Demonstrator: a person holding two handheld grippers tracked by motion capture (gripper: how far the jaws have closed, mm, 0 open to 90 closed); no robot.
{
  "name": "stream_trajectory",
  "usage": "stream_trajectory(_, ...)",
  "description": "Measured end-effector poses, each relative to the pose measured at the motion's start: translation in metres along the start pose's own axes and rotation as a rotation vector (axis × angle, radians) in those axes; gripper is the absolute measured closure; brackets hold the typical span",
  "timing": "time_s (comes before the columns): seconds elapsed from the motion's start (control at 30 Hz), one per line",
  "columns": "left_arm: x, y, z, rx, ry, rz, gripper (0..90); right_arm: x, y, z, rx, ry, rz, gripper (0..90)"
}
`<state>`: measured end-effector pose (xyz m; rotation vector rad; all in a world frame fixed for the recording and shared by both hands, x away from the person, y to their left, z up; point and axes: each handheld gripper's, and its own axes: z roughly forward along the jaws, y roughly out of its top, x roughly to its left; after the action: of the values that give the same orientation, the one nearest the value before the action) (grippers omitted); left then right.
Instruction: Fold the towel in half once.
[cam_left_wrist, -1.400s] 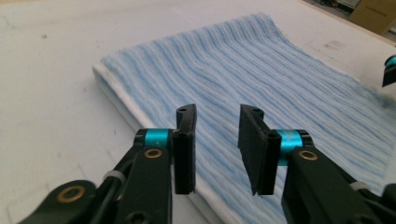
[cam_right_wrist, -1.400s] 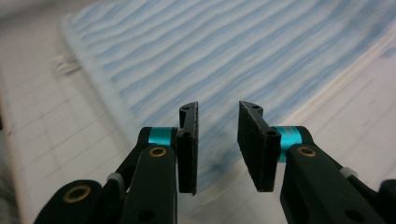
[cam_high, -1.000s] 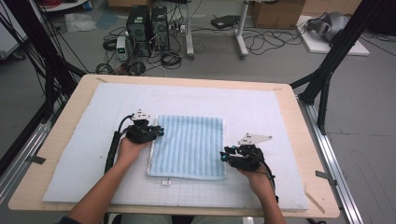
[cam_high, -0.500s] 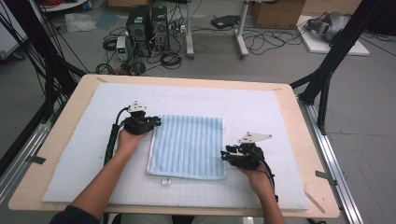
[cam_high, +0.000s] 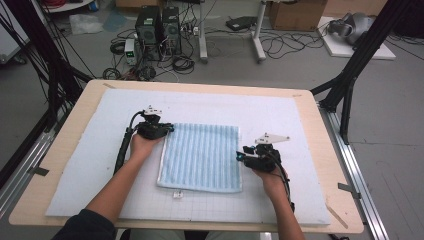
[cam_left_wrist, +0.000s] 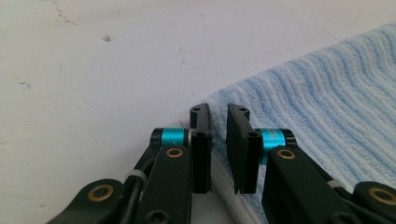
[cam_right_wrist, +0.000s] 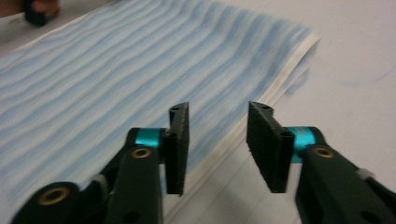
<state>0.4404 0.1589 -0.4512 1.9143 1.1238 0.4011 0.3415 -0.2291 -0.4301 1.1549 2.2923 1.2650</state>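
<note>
Towel (cam_high: 201, 156) flat at middle of mat (cam_high: 300, 125), on worktop (cam_high: 327, 165). Left hand-held gripper (cam_high: 167, 128) at towel's far left corner; right hand-held gripper (cam_high: 241, 156) at towel's right edge. Small tag (cam_high: 176, 194) just before towel's near edge. Computer towers (cam_high: 159, 25) on floor behind worktop.

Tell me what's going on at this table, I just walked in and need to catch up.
A person is working on a folded light-blue striped terry towel that lies flat on a white foam mat. The left tool sits at the towel's far left corner, its jaws nearly together with a narrow gap, and they have just been closing; the towel's edge lies under them, not clearly pinched. The right tool is at the towel's right edge, jaws apart over the white hem, gripping nothing.
</note>
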Motion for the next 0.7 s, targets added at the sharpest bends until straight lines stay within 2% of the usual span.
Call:
stream_trajectory(0.1,0.001,0.000,0.000,-0.001,-0.008,-0.010,79.3,-0.010,0.018,0.017,-0.005,-0.016,0.010,76.0)
stream_trajectory(0.2,0.001,0.000,0.000,-0.003,-0.012,-0.015,79.3,-0.016,0.033,0.036,0.010,-0.024,0.027,76.0)
stream_trajectory(0.27,0.001,0.000,0.000,-0.003,-0.013,-0.015,79.1,-0.020,0.043,0.051,0.039,-0.054,0.018,75.9)
stream_trajectory(0.4,0.002,0.000,0.000,0.001,-0.015,-0.011,78.7,-0.030,0.046,0.069,0.093,-0.100,0.042,75.9)
stream_trajectory(0.47,0.002,-0.001,0.000,-0.001,-0.019,-0.014,78.7,-0.036,0.042,0.073,0.116,-0.130,0.060,76.3)
stream_trajectory(0.5,0.002,-0.001,0.000,-0.001,-0.022,-0.015,78.7,-0.039,0.040,0.073,0.100,-0.122,0.076,76.5)
stream_trajectory(0.53,0.003,-0.001,0.000,-0.003,-0.023,-0.020,78.7,-0.039,0.040,0.072,0.098,-0.138,0.080,76.6)
stream_trajectory(0.57,0.003,-0.001,0.000,-0.005,-0.023,-0.021,78.8,-0.039,0.041,0.071,0.103,-0.158,0.067,76.6)
stream_trajectory(0.63,0.003,-0.001,-0.001,-0.005,-0.027,-0.023,78.4,-0.041,0.041,0.070,0.101,-0.156,0.061,75.2)
stream_trajectory(0.7,0.002,-0.001,-0.001,-0.007,-0.036,-0.011,74.3,-0.042,0.040,0.067,0.096,-0.160,0.060,72.6)
